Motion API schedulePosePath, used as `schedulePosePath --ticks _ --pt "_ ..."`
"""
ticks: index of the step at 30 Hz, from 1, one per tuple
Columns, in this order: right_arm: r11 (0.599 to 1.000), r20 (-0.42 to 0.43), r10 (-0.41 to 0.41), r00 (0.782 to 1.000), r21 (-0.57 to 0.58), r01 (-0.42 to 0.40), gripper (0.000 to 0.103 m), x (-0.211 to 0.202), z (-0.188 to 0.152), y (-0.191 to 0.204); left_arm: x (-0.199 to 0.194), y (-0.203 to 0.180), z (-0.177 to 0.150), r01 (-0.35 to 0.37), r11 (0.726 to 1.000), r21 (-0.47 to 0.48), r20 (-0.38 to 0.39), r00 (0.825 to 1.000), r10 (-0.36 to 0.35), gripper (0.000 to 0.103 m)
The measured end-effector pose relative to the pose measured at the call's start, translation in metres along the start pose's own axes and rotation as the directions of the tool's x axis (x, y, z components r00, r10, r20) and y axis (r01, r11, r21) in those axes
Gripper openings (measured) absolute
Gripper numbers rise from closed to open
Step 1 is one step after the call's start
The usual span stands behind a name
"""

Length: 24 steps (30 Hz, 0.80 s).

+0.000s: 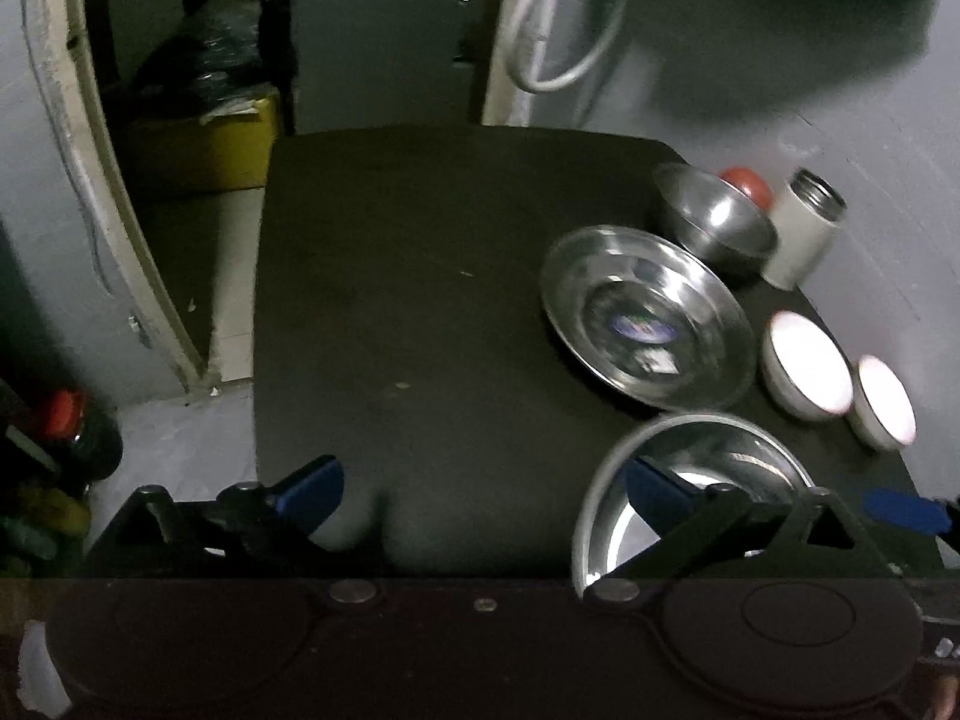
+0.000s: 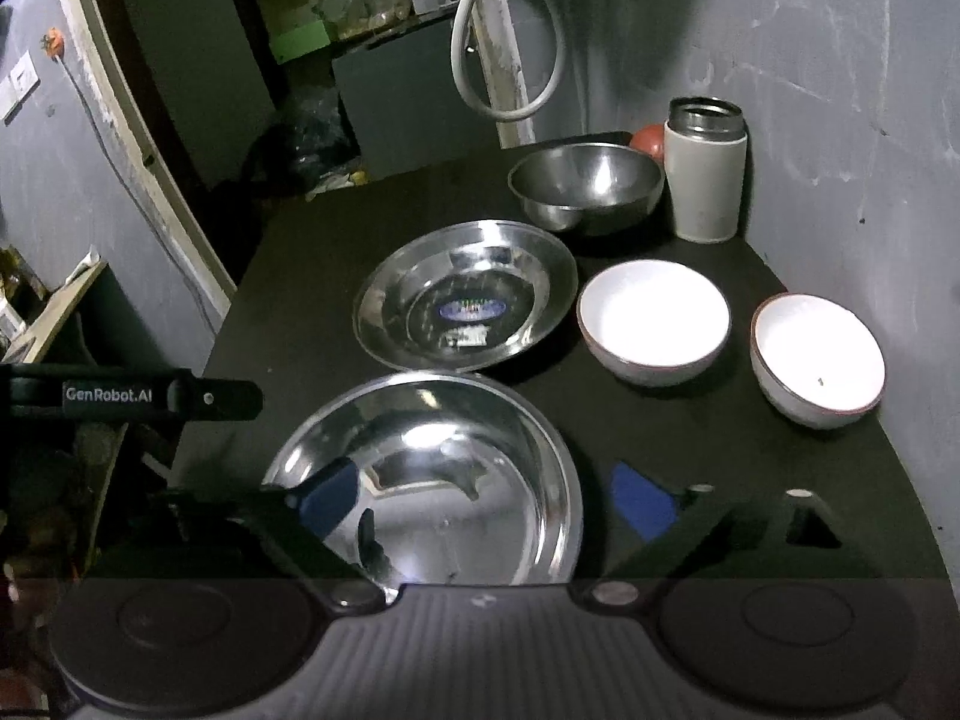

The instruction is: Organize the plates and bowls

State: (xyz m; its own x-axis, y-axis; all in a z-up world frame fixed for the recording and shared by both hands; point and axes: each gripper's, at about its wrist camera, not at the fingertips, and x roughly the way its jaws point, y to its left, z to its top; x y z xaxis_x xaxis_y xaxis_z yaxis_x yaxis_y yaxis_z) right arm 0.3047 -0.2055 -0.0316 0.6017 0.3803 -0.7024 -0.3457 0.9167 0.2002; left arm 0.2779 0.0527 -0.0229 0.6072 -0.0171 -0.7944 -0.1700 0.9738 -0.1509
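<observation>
Two steel plates (image 1: 645, 315) (image 1: 690, 492) (nearer one behind wide-spread jaws), steel bowl (image 1: 711, 216), two white bowls (image 1: 807, 366) (image 1: 885, 411).

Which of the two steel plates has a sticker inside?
The far plate, next to the steel bowl; the near plate is bare.

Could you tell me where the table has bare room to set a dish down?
The table's whole left half is bare, left of the two steel plates. The right side is crowded: steel bowl, flask, two white bowls.

Dim room: black table (image 2: 312, 300) against a scuffed grey wall (image 2: 840, 60), doorway (image 1: 198, 90) beyond
</observation>
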Motion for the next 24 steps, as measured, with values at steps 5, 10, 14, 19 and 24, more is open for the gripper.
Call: schedulePosePath --ticks 5,10,14,19,24 --pt "1.0 0.032 -0.01 0.999 -0.001 0.01 0.102 0.006 0.011 0.0 0.014 0.01 0.017 0.008 0.999 -0.031 0.004 1.0 -0.008 0.102" --pt "0.999 0.058 -0.04 0.998 -0.01 0.04 0.102 0.017 0.032 -0.004 0.031 0.01 0.038 0.023 0.999 -0.036 0.02 1.0 -0.023 0.102" --pt "0.997 0.073 -0.063 0.995 -0.029 0.065 0.102 0.031 0.051 -0.009 0.05 0.004 0.054 0.038 0.999 -0.021 0.026 0.999 -0.037 0.102" --pt "0.994 0.074 -0.076 0.994 -0.069 0.081 0.102 0.055 0.075 -0.016 0.074 -0.002 0.07 0.054 0.999 0.001 0.018 0.998 -0.054 0.102" --pt "0.992 0.055 -0.081 0.995 -0.094 0.086 0.102 0.079 0.095 -0.023 0.092 -0.008 0.072 0.073 0.997 0.012 -0.004 0.997 -0.073 0.102"
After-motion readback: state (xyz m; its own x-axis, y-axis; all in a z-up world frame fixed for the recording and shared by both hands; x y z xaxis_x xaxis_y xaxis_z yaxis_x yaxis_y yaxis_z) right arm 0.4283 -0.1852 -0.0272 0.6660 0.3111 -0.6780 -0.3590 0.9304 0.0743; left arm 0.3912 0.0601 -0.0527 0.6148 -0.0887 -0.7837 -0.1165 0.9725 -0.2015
